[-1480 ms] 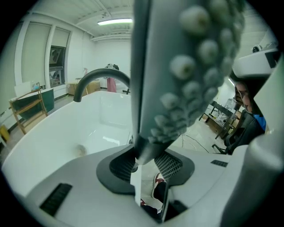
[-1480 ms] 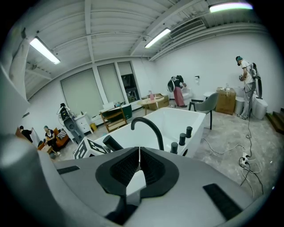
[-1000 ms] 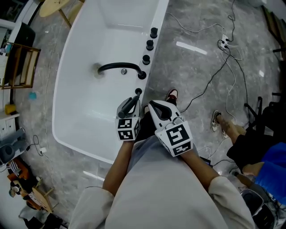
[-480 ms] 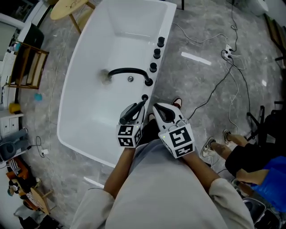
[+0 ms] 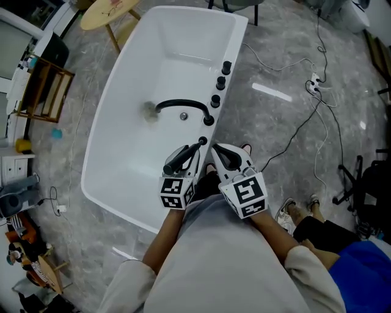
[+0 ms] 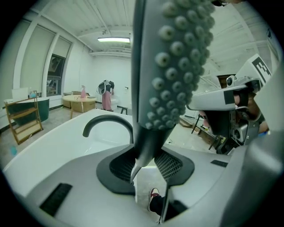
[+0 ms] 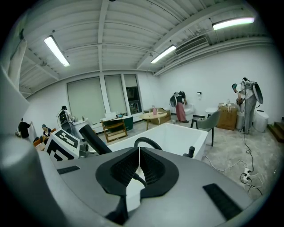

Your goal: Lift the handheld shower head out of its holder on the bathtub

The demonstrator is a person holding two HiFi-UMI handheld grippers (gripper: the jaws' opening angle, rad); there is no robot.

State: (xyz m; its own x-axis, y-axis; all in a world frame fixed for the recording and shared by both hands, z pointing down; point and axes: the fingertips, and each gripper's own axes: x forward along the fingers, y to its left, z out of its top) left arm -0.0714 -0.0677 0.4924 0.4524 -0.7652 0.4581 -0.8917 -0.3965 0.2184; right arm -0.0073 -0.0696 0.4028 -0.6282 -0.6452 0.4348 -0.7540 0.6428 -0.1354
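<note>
Floor: grey marbled tile [image 5: 287, 73], cables [image 5: 311, 85] trailing at upper right. Furniture: round wooden table [image 5: 110, 12], upper left; slatted wooden rack [image 5: 46, 92], left edge; grey chair [image 7: 208, 122]. White walls [image 7: 213, 80], tall windows [image 7: 104, 95], ribbed ceiling, strip lights [image 7: 55, 51].

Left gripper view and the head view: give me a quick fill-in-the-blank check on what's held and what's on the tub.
1. The left gripper is closed on the ____.
2. The right gripper has its jaws ____, with nothing between them.
3. The arched spout on the bathtub is ____ in colour.
4. Past the spout's base, ____ black knobs stand on the rim.
Missing words: shower head; shut; black; three.
</note>
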